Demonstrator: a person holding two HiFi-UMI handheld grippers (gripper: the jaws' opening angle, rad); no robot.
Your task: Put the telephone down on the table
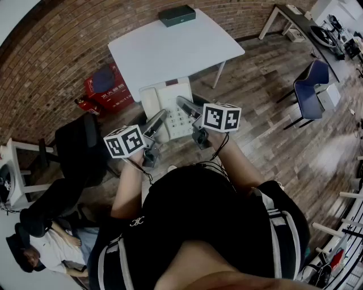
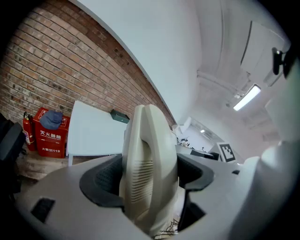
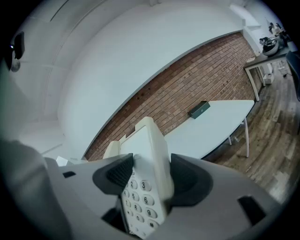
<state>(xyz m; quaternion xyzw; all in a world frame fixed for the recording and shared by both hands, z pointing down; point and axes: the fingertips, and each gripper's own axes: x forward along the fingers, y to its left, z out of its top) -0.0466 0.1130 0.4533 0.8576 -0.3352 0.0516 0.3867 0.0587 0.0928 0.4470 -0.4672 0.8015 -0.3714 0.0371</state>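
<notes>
The left gripper [image 2: 151,174] and right gripper [image 3: 148,177] clamp the telephone [image 1: 173,107] by opposite edges; it looks light, rigid, slick, with a loose handset [image 1: 148,101].

Head view looks steeply down; both gripper views, close-up, share table [image 2: 91,133] & brick wall [image 2: 42,79].

Box [image 1: 177,15] on table [image 1: 170,51], telephone [image 1: 170,101] before it
</notes>
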